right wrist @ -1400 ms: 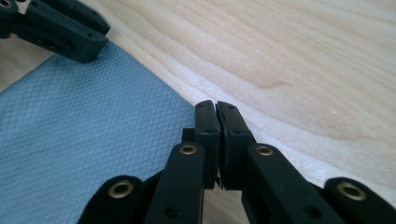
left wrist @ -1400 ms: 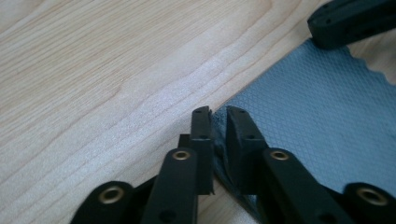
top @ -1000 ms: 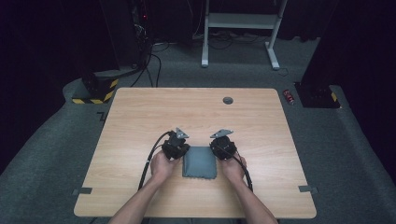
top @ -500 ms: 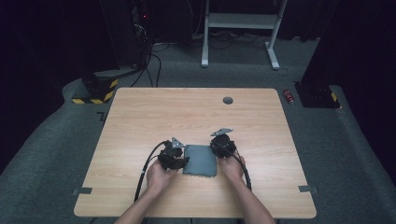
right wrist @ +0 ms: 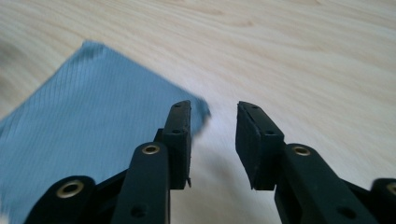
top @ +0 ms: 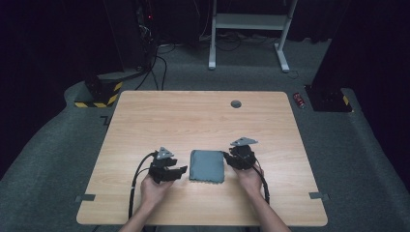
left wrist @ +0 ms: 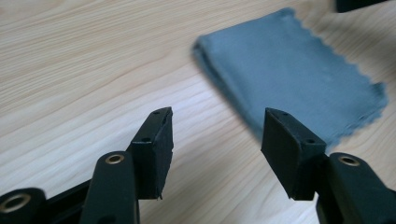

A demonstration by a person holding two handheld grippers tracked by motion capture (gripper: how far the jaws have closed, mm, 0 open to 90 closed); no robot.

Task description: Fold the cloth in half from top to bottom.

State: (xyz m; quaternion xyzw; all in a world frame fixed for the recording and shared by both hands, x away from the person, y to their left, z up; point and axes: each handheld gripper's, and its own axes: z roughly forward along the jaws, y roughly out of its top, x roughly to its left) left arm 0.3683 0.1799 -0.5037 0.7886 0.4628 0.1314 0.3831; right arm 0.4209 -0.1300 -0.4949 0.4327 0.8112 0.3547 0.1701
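A folded grey cloth lies flat on the counter near its front edge, between the left gripper and the right gripper. Both grippers' fingers have just been opening and now stand apart with nothing between them; the left is just beside the cloth, the right at its corner. A small dark disc sits well apart, near the far edge. Bare wood lies open all round the cloth.

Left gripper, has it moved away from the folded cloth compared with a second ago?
Yes. The left gripper has slid left off the grey cloth onto bare table, its jaws just opening with nothing between them.
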